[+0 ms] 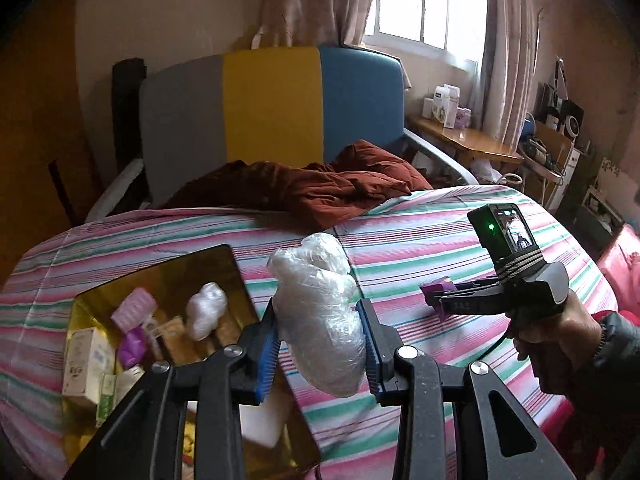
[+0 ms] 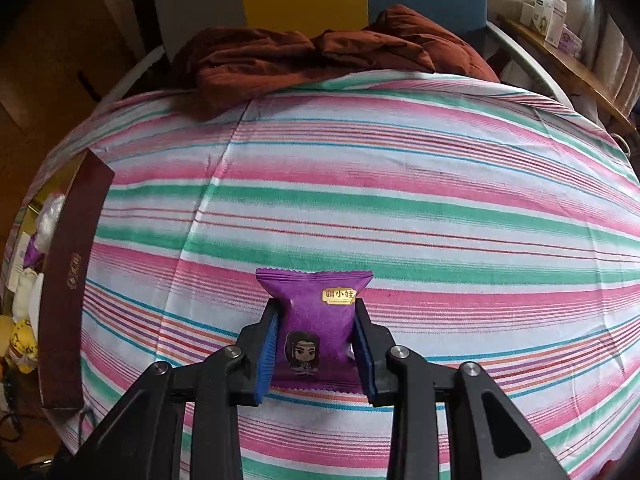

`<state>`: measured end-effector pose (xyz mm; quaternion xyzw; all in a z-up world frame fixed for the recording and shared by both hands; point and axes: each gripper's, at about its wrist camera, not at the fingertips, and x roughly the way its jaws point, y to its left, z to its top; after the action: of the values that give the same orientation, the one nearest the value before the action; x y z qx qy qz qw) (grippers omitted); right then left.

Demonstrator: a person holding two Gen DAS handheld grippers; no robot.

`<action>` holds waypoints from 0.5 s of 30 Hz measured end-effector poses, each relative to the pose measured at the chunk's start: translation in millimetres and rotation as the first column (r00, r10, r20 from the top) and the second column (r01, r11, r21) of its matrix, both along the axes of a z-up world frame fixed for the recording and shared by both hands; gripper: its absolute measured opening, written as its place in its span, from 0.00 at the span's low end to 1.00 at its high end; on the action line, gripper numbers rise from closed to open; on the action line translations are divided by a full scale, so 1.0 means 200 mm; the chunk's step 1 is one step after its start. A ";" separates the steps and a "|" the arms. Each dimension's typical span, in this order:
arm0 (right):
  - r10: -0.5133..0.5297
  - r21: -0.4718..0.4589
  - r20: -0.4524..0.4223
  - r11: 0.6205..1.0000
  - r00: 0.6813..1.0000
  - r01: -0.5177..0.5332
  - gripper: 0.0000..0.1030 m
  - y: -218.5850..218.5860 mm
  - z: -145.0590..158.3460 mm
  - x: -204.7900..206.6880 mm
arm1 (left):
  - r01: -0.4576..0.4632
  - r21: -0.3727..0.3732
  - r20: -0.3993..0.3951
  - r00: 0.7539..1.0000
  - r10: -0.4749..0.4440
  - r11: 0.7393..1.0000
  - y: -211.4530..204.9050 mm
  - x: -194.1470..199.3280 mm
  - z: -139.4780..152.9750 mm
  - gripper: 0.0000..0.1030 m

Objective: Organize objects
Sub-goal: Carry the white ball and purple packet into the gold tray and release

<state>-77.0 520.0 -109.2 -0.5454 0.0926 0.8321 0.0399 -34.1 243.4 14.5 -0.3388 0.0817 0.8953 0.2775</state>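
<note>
The purple snack packet [image 2: 320,328] bears a small gold label [image 2: 339,295] near its top right corner, reading "疆小娃" in dark characters. The dark red box [image 2: 76,264], left of the packet, carries a gold stamp on its side, too small to read.

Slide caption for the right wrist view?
Right gripper shut on purple snack packet over striped bedsheet.
</note>
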 end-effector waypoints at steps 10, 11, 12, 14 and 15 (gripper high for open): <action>0.019 -0.012 0.019 1.000 1.000 -0.019 0.32 -0.09 0.02 0.01 | -0.053 0.014 -0.001 0.999 0.053 0.998 -0.20 0.02 -0.02 0.36; 0.024 -0.014 0.016 1.000 1.000 -0.023 0.32 -0.11 0.03 0.01 | -0.057 0.015 -0.001 0.998 0.057 0.998 -0.22 0.02 -0.02 0.36; 0.030 -0.019 0.009 0.999 1.000 -0.029 0.32 -0.14 0.04 0.01 | -0.062 0.019 0.003 0.998 0.062 0.998 -0.24 0.02 -0.02 0.36; 0.039 -0.034 -0.004 0.999 0.999 -0.039 0.32 -0.17 0.07 0.02 | -0.071 0.021 0.009 0.997 0.071 0.997 -0.27 0.02 -0.03 0.36; 0.045 -0.041 -0.012 0.998 0.999 -0.046 0.32 -0.20 0.08 0.03 | -0.077 0.021 0.012 0.997 0.077 0.997 -0.28 0.02 -0.03 0.36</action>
<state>-71.9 479.2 -93.1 -0.5435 0.0977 0.8337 0.0091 -30.6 187.1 7.6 -0.3435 0.0575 0.9043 0.2468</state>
